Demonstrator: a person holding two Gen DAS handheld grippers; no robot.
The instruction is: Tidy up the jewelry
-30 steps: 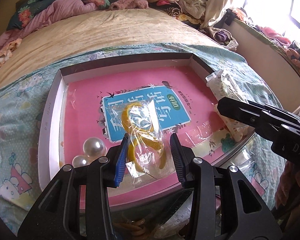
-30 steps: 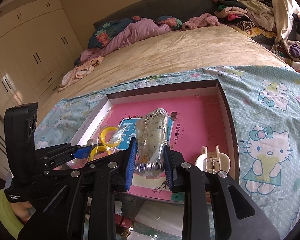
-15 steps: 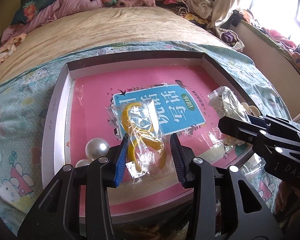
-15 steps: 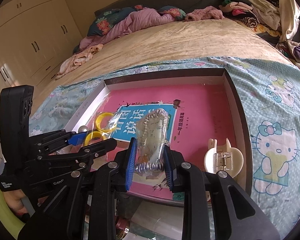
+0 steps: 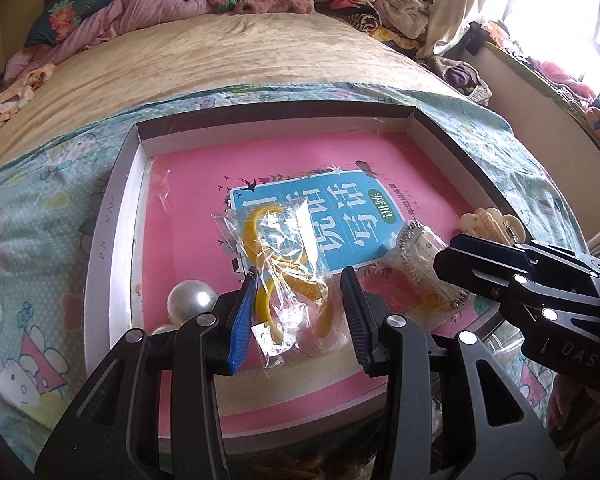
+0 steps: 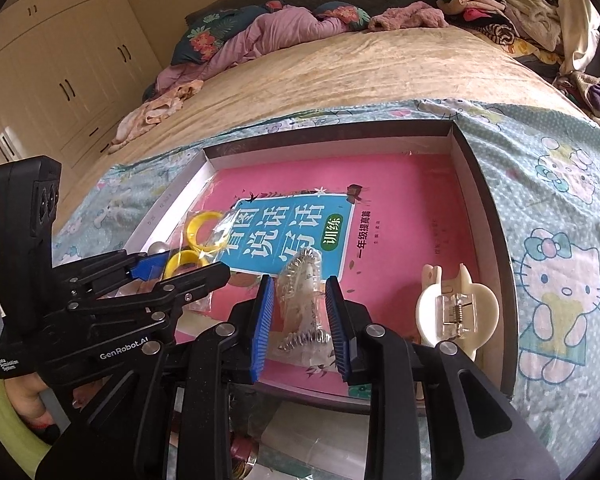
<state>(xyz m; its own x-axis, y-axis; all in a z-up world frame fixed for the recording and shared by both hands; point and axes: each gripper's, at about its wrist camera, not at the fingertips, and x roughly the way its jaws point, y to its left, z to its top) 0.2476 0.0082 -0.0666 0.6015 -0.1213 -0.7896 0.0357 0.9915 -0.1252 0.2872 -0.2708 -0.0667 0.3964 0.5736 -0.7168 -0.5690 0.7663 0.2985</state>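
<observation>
Straddling the near end of a clear bag of silver chain (image 6: 302,308), the right tongs (image 6: 300,280) stand nearly closed, blue pads tight against the bag's two sides. The grip looks light at most, since the bag also lies on the pink book (image 5: 340,216) that lines the shallow box (image 5: 112,240). The bag's long axis runs straight away from these tongs, along the line they point, so a lift or a backward pull would take it lengthwise.

The left tongs (image 5: 299,280) are part open around a second bag, this one of yellow rings (image 5: 276,256). One pad meets a ring, but I cannot tell whether the other presses. That bag leans away and slightly left, over the book's blue title panel.

Each hand is nearest its own bag, and the two tongs sit close side by side, so crowding is the likely trouble. A cream claw clip (image 6: 452,308) lies just right of the chain bag. Large pearl beads (image 5: 192,300) rest beside the left tongs. The box sits on the bed (image 5: 220,52).
</observation>
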